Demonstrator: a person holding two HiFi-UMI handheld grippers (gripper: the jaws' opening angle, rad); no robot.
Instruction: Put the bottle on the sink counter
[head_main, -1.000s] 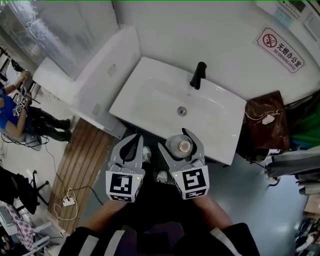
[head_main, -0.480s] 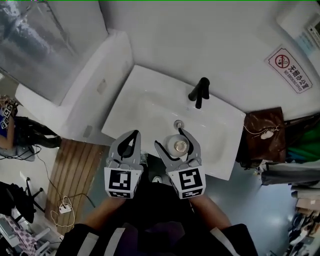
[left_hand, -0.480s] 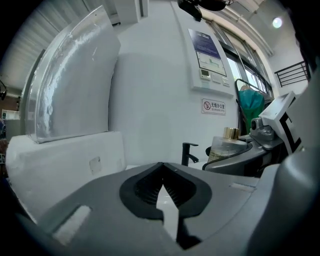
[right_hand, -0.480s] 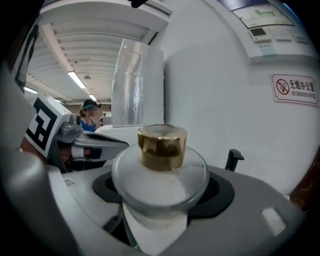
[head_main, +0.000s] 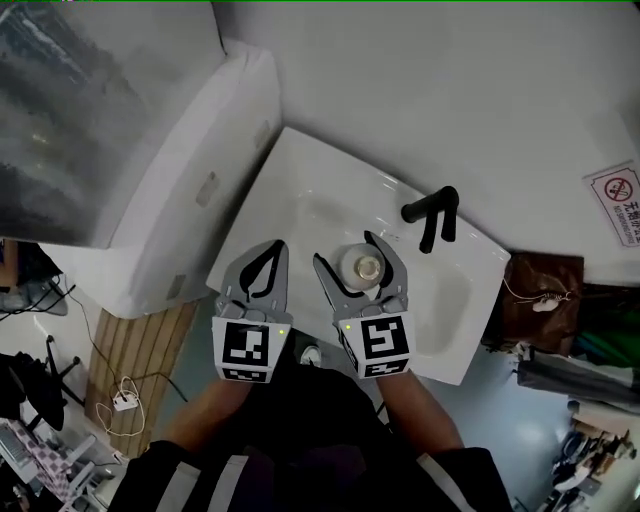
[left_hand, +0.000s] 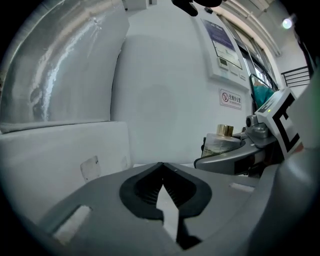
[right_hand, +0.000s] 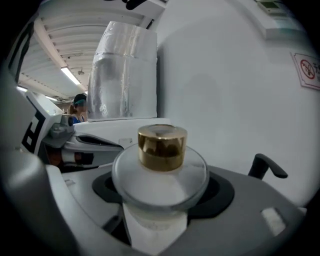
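A clear round bottle (head_main: 364, 266) with a gold cap (right_hand: 161, 145) stands upright between the jaws of my right gripper (head_main: 360, 262), which is shut on its body. In the head view it hangs over the white sink basin (head_main: 300, 205), just left of the black faucet (head_main: 432, 215). The bottle (right_hand: 159, 176) fills the middle of the right gripper view, with the faucet (right_hand: 266, 166) behind it to the right. My left gripper (head_main: 272, 250) is beside it on the left, shut and holding nothing; its tips (left_hand: 161, 166) meet. From the left gripper view the bottle (left_hand: 222, 143) shows at right.
A white boxy cabinet (head_main: 175, 200) flanks the sink's left side below a silver-wrapped duct (right_hand: 125, 70). A brown bag (head_main: 540, 295) sits right of the sink. A no-smoking sign (head_main: 618, 205) is on the wall. Wooden decking (head_main: 135, 355) lies on the floor at left.
Both grippers, with the bottle, have moved forward from the sink's front rim to over the basin, closer to the faucet. The bottle now covers the drain.
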